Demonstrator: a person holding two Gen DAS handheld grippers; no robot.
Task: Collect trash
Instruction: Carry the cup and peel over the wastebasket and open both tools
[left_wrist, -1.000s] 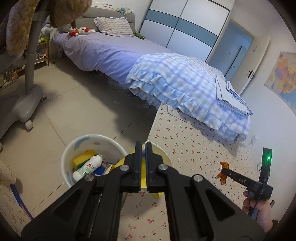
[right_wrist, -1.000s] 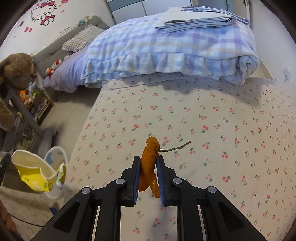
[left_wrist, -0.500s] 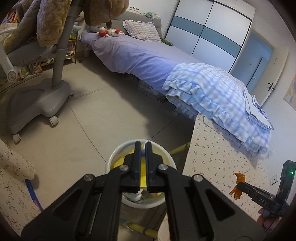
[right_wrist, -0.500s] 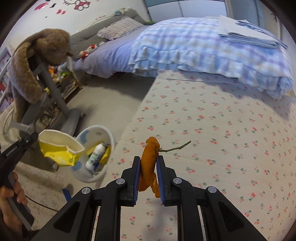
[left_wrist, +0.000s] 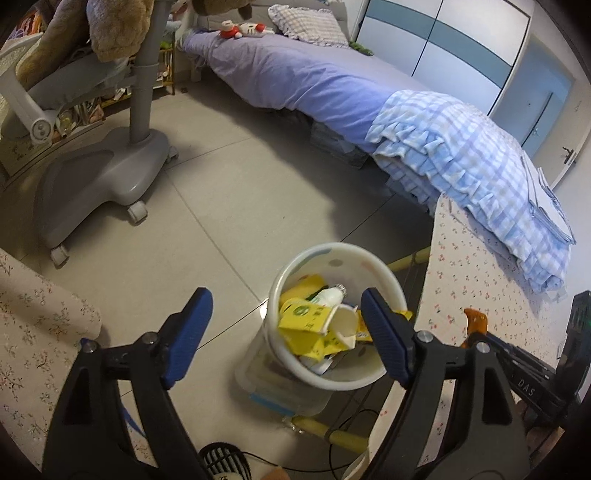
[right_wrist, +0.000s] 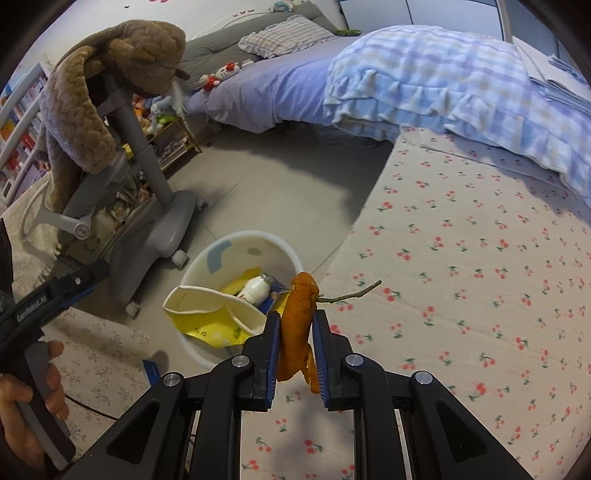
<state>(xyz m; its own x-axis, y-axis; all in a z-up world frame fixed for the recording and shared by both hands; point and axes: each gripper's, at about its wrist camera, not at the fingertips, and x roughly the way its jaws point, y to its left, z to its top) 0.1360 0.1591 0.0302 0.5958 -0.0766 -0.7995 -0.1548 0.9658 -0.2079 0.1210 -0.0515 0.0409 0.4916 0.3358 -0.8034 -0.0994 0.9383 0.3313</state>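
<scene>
The left gripper hangs over the floor at the bottom of its own view, tilted steeply downward, its blue-padded jaws spread wide. They have just been opening, and nothing sits between them now. Past them, at lower centre, stands the white trash bin, and the crumpled yellow-and-white paper cup lies inside it on top of the other rubbish, mouth turned to the right, beside a small white bottle.

In the right wrist view that same gripper pokes in from the left edge, gripped by a hand in the lower-left corner.

The right gripper fills the bottom of its frame, also pitched down, its jaws clenched tight on a piece of orange peel. The peel stands upright between the pads, curled and glossy, its top rising above the fingertips and a ragged strip hanging below on the right. A thin brown twig juts from its upper part toward the right. Peel and gripper hover at the rim of the cherry-print tablecloth, with the bin just to the left and below, at centre left of the frame. In the left wrist view the peel's tip shows at the right edge, above the cloth.
</scene>
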